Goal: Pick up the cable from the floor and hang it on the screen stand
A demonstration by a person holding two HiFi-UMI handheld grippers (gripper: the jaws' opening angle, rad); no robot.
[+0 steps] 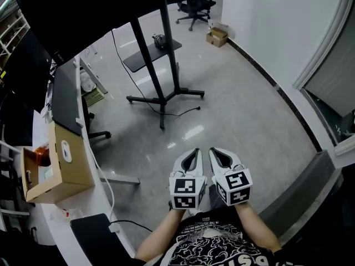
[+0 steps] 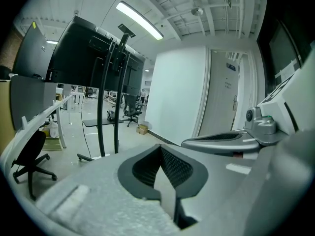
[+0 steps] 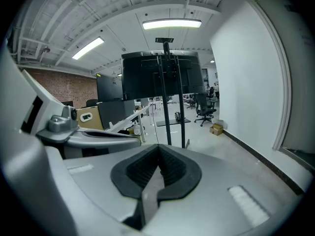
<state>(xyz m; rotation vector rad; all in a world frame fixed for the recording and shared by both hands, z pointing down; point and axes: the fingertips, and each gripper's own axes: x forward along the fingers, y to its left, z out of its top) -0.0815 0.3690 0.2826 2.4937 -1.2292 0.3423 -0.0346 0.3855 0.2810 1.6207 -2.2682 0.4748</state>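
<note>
Both sets of jaws are pressed shut with nothing between them. The left gripper (image 1: 195,152) and right gripper (image 1: 213,151) sit side by side, almost touching, just ahead of the person's chest. Their noses tip slightly down toward the floor (image 1: 238,121), and the forearms (image 1: 256,226) are drawn in close behind them. Well ahead, the black cable (image 1: 187,113) lies on the floor beside the base of the screen stand (image 1: 164,98).
</note>
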